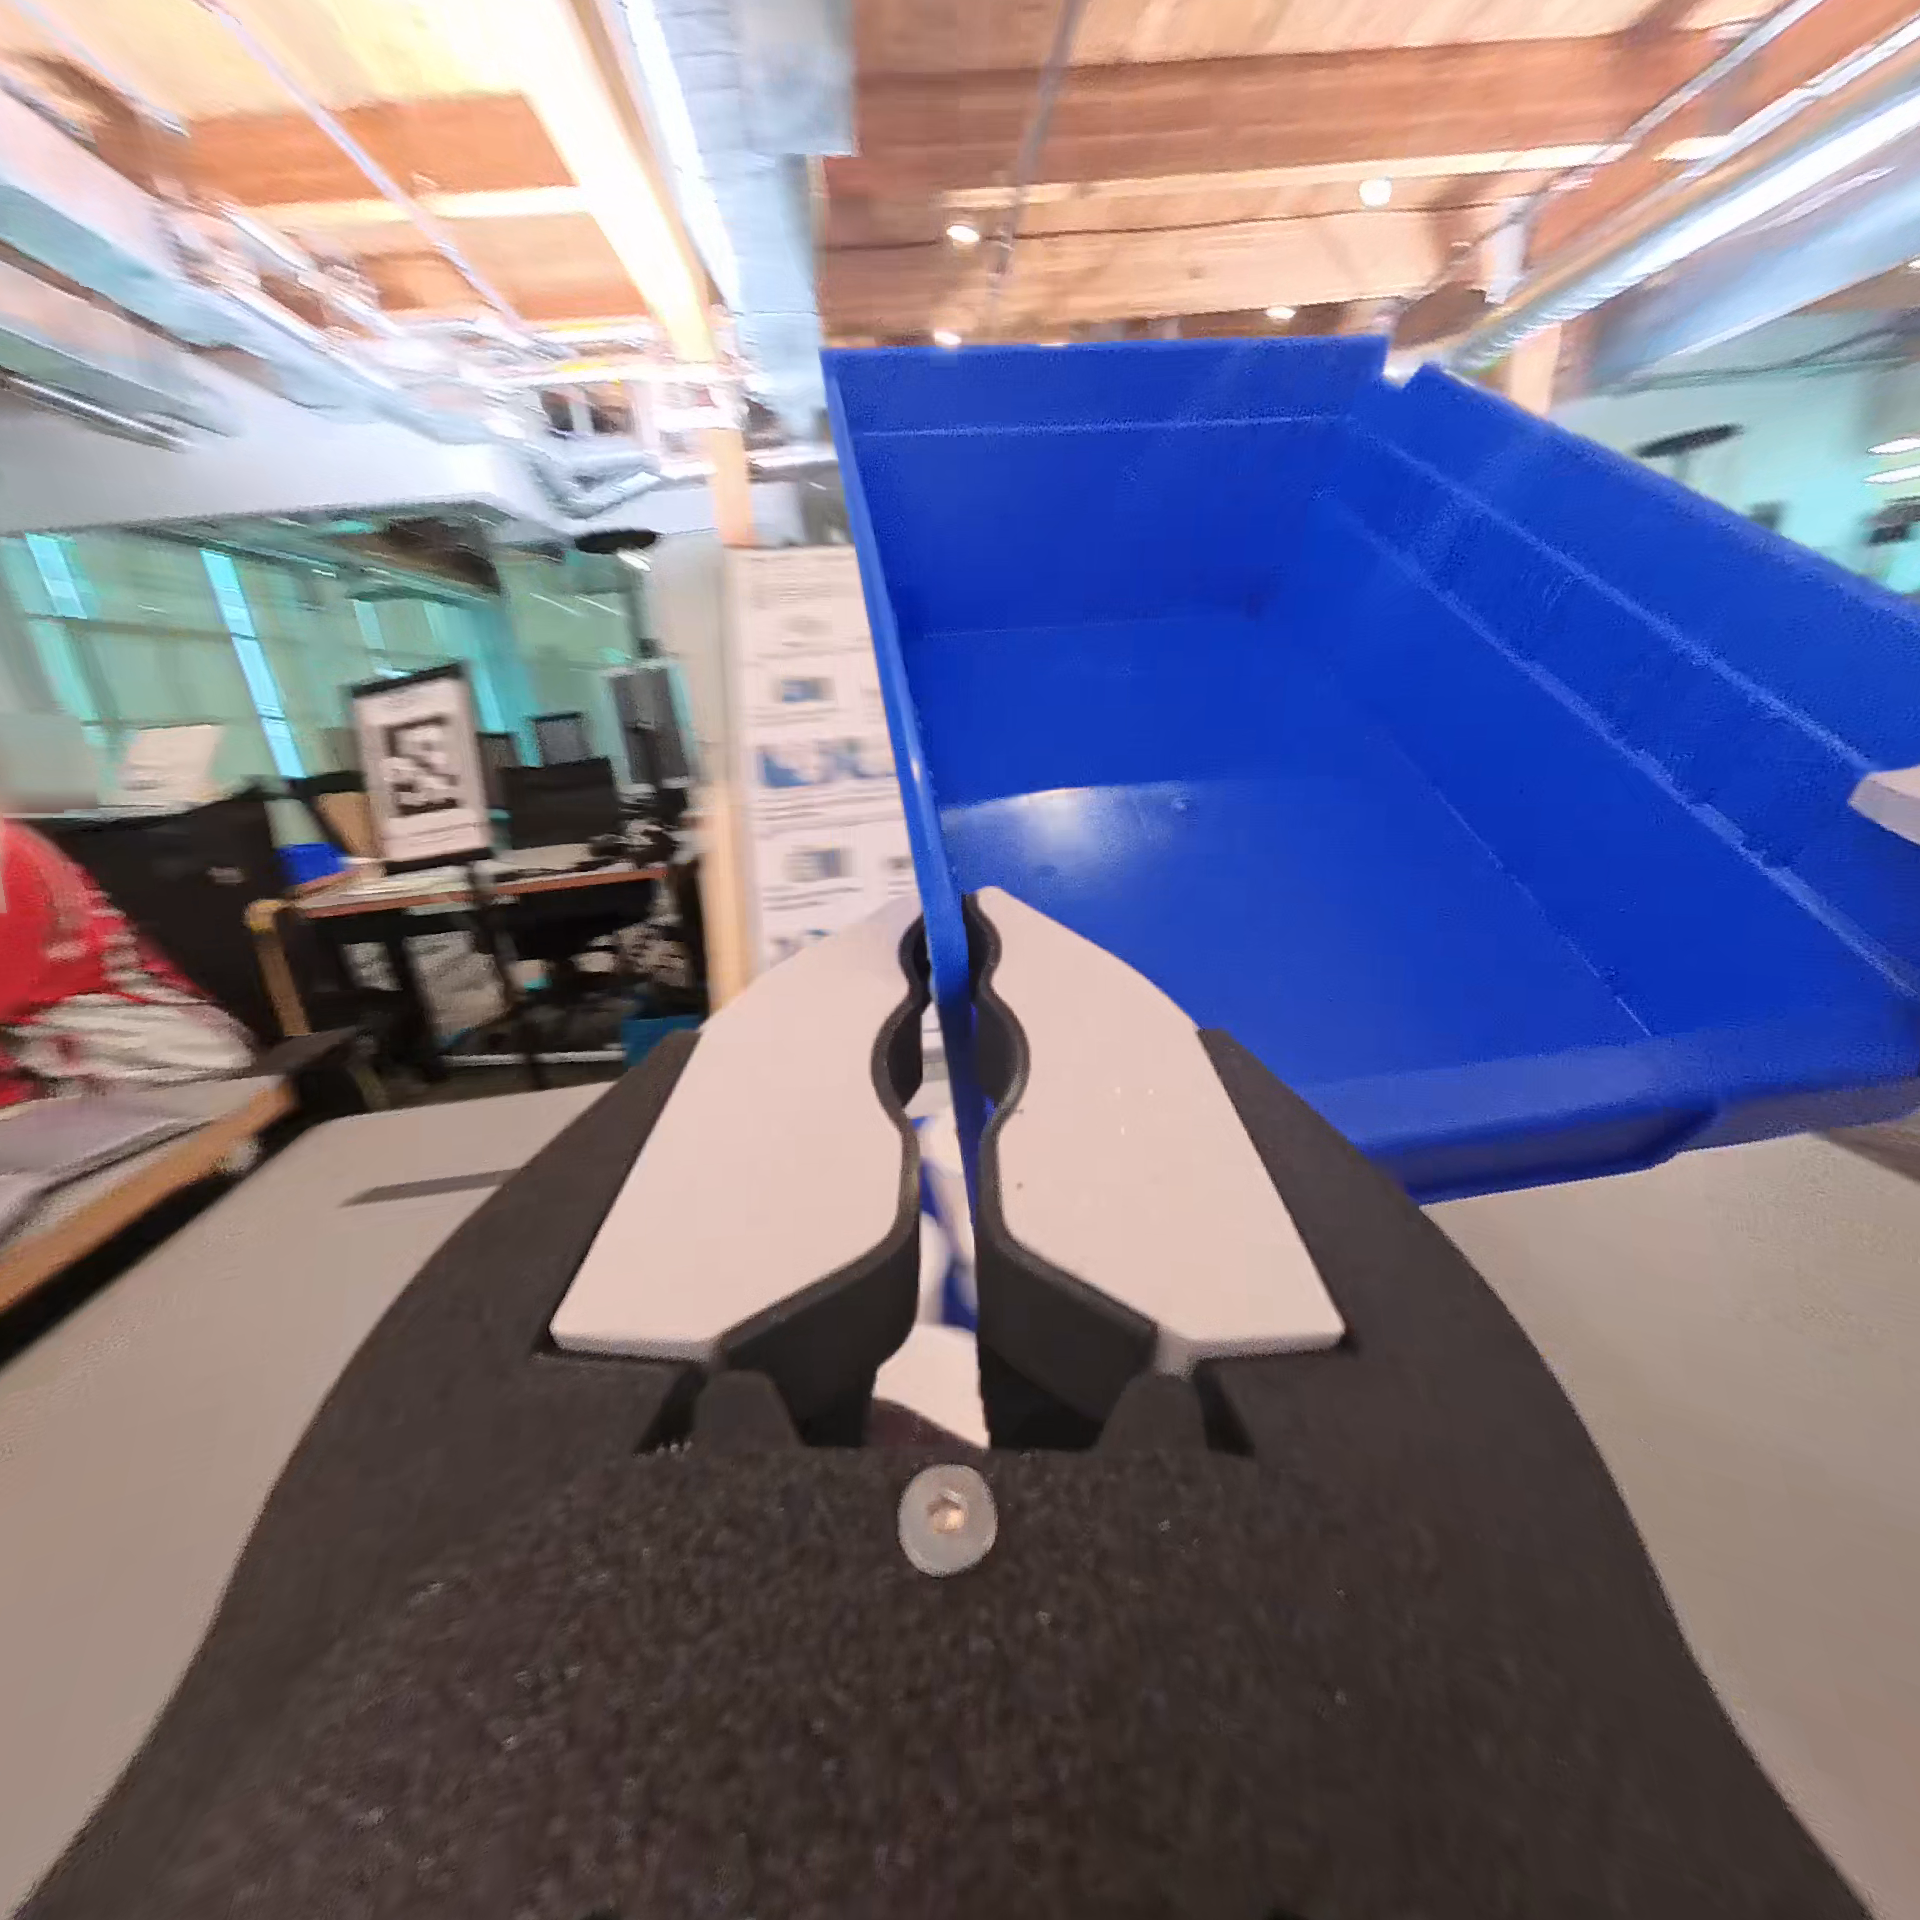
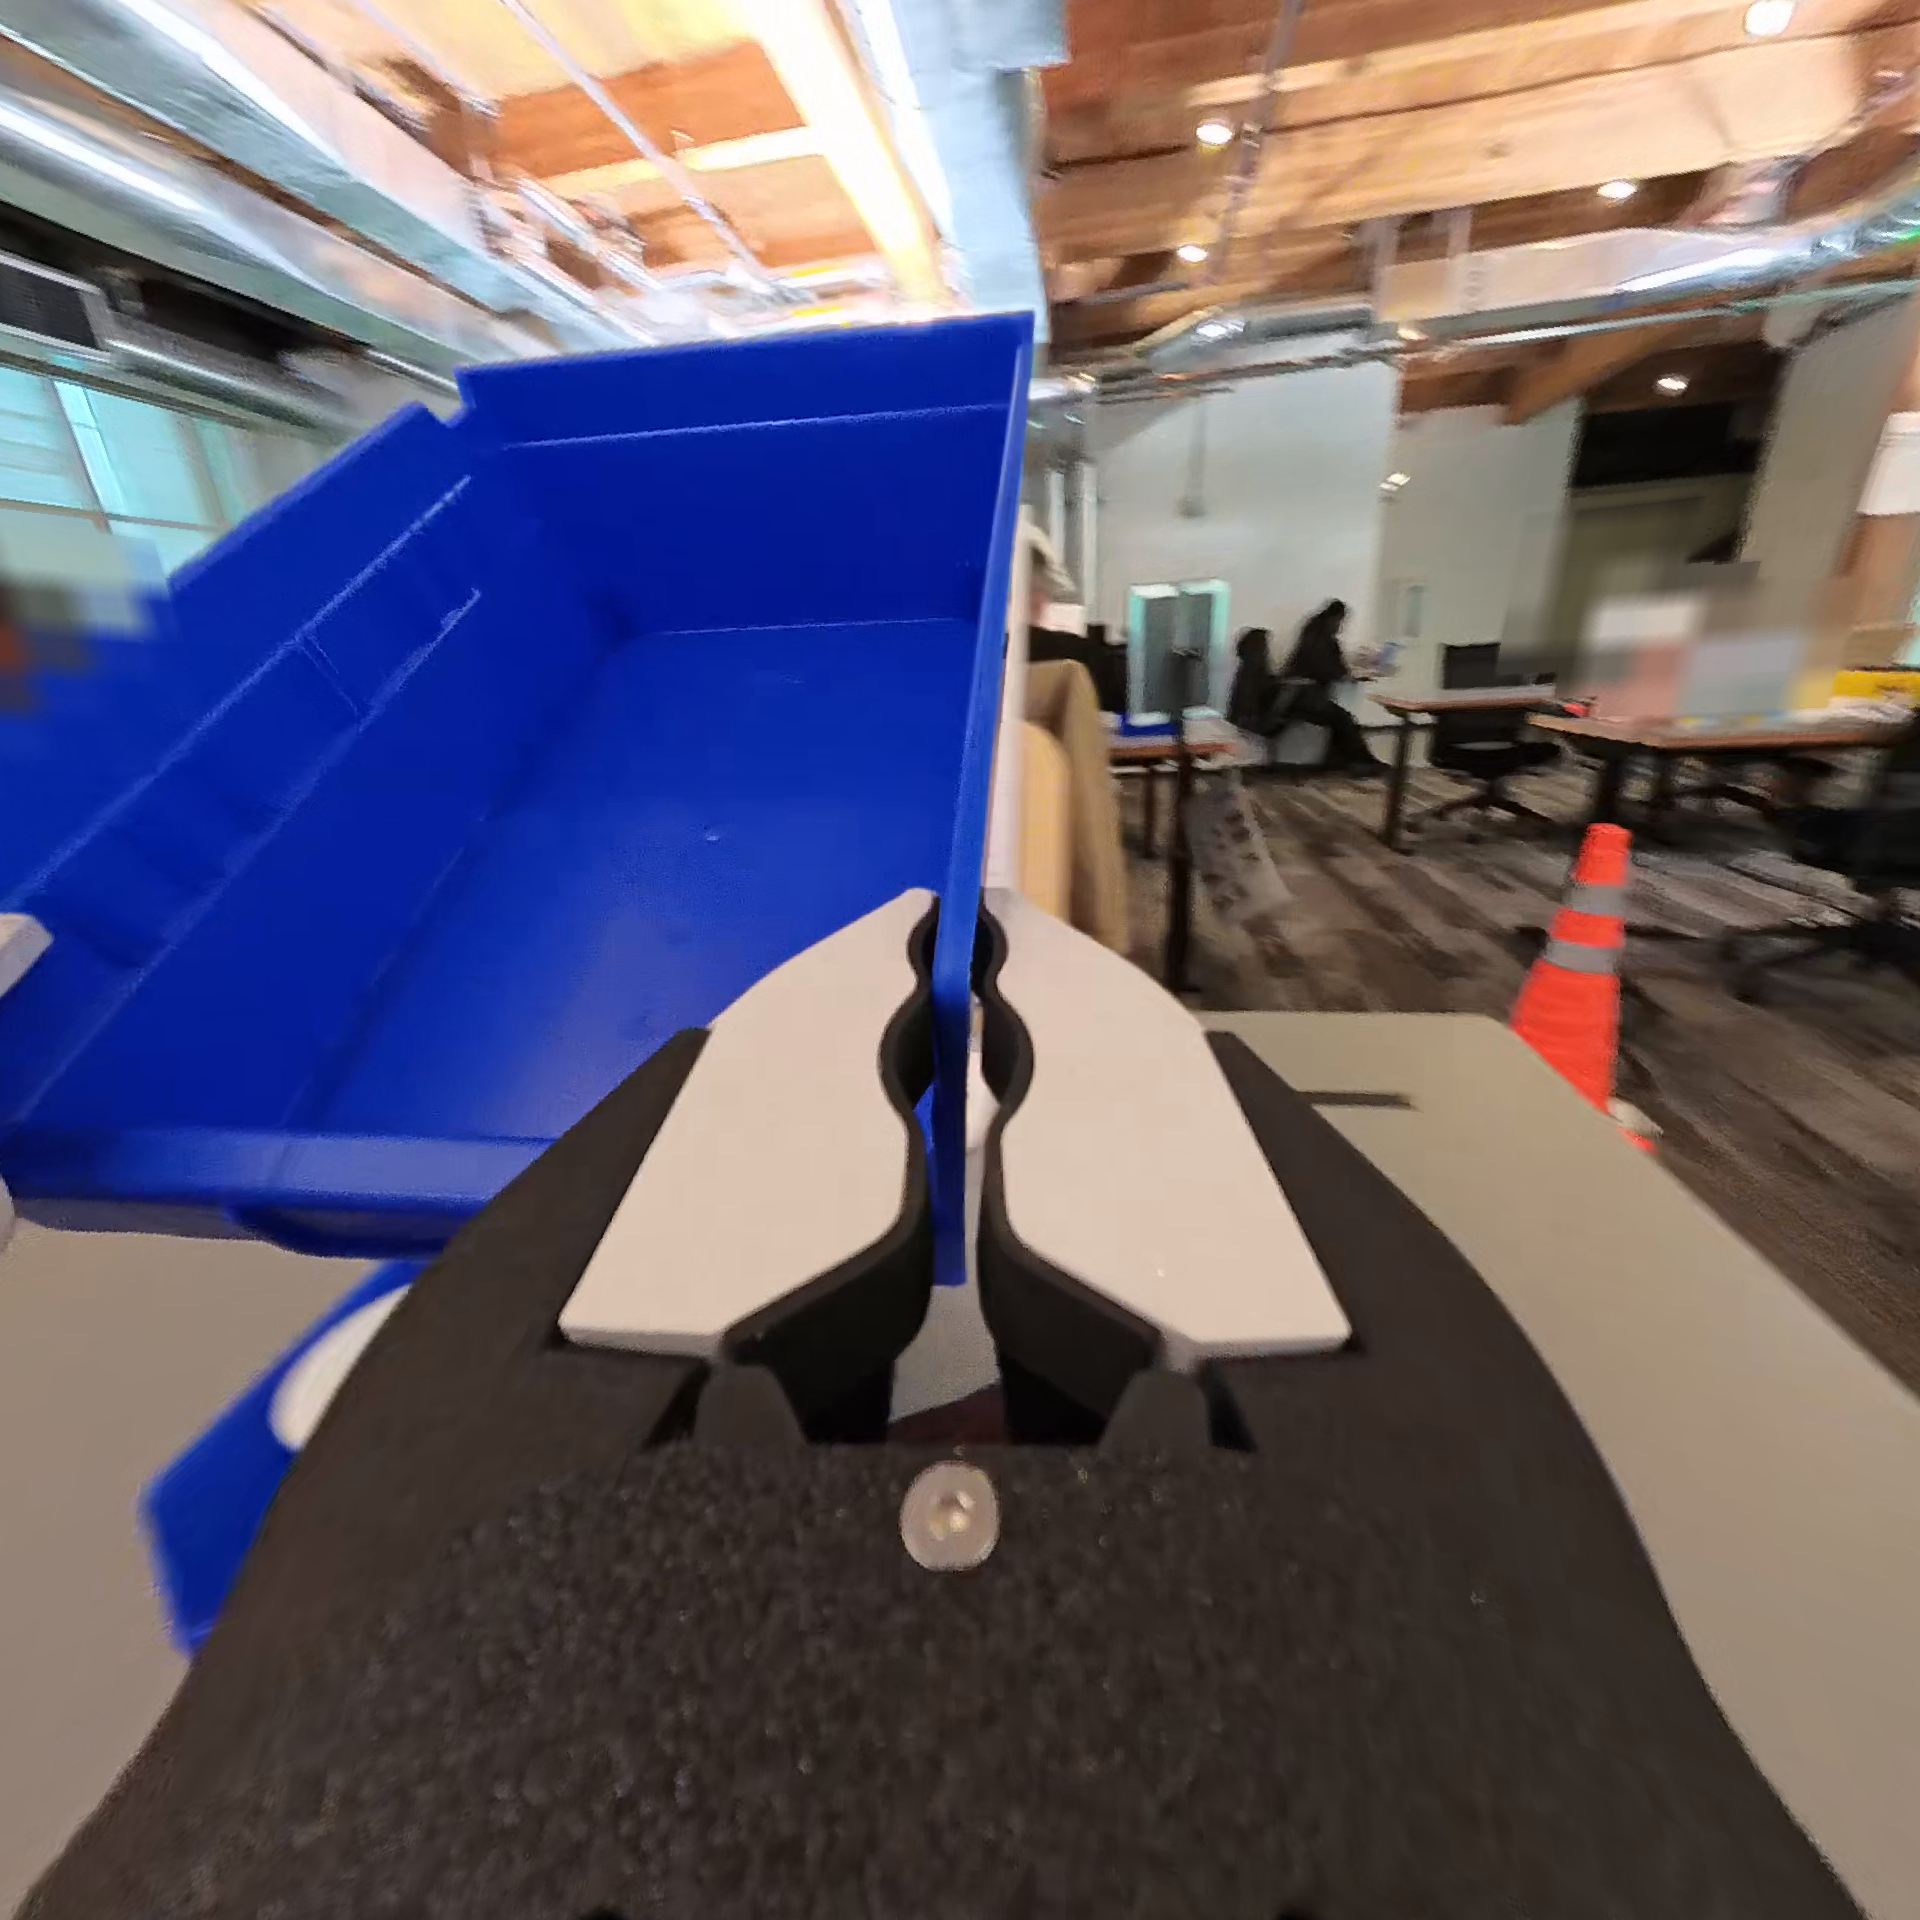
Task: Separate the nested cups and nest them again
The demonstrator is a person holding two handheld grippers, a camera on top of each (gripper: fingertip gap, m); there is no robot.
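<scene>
No cups show; the things in hand are blue plastic bins. An empty blue bin [image 1: 1299, 831] is held tilted above the grey table, its open side toward me. My left gripper [image 1: 948, 935] is shut on its left side wall. My right gripper [image 2: 956, 925] is shut on the right side wall of the same bin [image 2: 623, 831]. Each view shows the other gripper's grey fingertip at the far wall, in the left wrist view [image 1: 1886, 805] and in the right wrist view [image 2: 16, 951]. A second blue bin [image 2: 218, 1475] with a white label lies on the table below, mostly hidden.
The grey table [image 1: 1662, 1351] spreads under both grippers and ends at the right [image 2: 1558, 1195]. An orange traffic cone [image 2: 1579, 966] stands on the floor beyond it. Desks, chairs and seated people [image 2: 1299, 675] are far back. A person in red [image 1: 62, 956] is at the left.
</scene>
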